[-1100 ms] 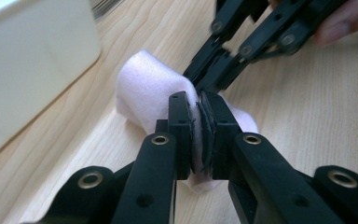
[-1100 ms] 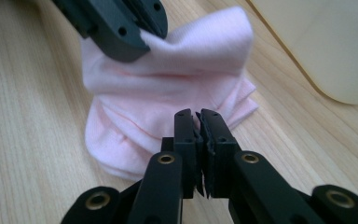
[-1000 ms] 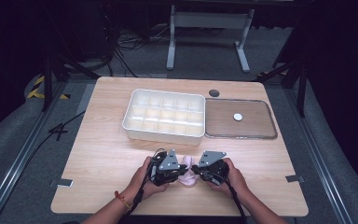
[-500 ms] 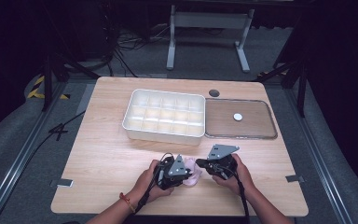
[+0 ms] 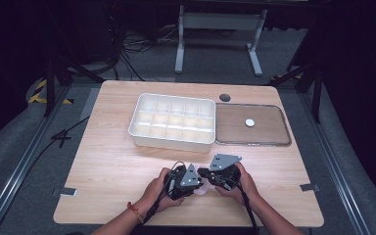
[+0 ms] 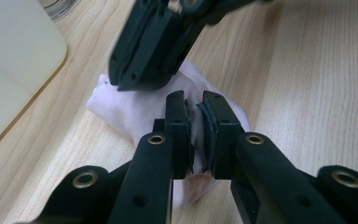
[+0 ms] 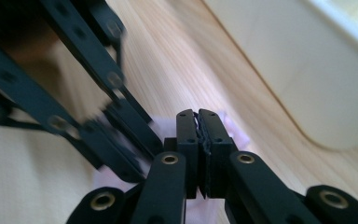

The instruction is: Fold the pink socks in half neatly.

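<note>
A small pale pink-white cloth (image 5: 201, 189) lies bunched on the wooden table near its front edge, between the person's two hands. My left gripper (image 6: 194, 100) is shut on it, with a fold of fabric pinched between the pads. My right gripper (image 7: 197, 114) is shut too, its pads pressed together on the cloth's (image 7: 233, 127) other end. In the left gripper view the right gripper (image 6: 137, 84) bears down on the far side of the cloth (image 6: 135, 105). From above, the left gripper (image 5: 196, 184) and right gripper (image 5: 206, 180) nearly meet tip to tip.
A white compartment tray (image 5: 171, 142) stands mid-table, just beyond the hands. To its right lies a clear flat lid (image 5: 269, 143) with a small white disc (image 5: 249, 122) on it. A dark round hole (image 5: 224, 97) marks the tabletop behind them.
Both hands stay at the cloth. The left gripper has edged slightly to the right and the right gripper has lifted a touch; the cloth stays pinched between them.
</note>
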The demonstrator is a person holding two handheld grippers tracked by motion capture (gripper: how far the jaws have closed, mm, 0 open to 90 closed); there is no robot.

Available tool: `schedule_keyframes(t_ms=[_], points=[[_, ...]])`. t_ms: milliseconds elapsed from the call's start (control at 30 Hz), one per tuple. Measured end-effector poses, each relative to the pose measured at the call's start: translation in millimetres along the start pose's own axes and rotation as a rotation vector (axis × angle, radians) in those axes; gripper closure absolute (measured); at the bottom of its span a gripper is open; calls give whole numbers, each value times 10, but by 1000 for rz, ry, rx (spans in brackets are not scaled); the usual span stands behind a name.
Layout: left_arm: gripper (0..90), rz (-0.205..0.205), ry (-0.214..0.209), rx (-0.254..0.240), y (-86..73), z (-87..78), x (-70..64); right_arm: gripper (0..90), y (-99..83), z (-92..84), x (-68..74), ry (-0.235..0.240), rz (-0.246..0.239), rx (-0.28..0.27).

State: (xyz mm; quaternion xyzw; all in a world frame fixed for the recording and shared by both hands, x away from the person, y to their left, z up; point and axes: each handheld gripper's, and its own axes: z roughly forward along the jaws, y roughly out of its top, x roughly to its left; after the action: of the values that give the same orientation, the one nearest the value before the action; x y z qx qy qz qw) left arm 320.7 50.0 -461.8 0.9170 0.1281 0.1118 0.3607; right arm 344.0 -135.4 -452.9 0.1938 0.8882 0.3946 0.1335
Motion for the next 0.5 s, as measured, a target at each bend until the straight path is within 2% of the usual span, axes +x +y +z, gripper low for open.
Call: schedule_keyframes(t_ms=[167, 267, 333, 400, 433, 467, 500], points=[[806, 16, 5, 1, 4, -3, -20, 890, -71, 27, -68, 5, 29, 31], [799, 25, -10, 0, 7, -12, -7, 892, -116, 13, -105, 6, 45, 45], [793, 22, -22, -3, 10, -24, 0, 893, -129, 13, -117, 11, 58, 42], [786, 2, -40, -9, 7, -48, -11, 894, -132, 14, -119, 12, 60, 42], [782, 16, -43, -6, 8, -72, -10, 894, -138, 16, -122, 16, 65, 40], [776, 10, -62, -8, 3, -118, -21, 894, -147, 11, -124, 17, 69, 40], [776, 10, -62, -8, 3, -118, -21, 894, -147, 11, -124, 17, 69, 40]])
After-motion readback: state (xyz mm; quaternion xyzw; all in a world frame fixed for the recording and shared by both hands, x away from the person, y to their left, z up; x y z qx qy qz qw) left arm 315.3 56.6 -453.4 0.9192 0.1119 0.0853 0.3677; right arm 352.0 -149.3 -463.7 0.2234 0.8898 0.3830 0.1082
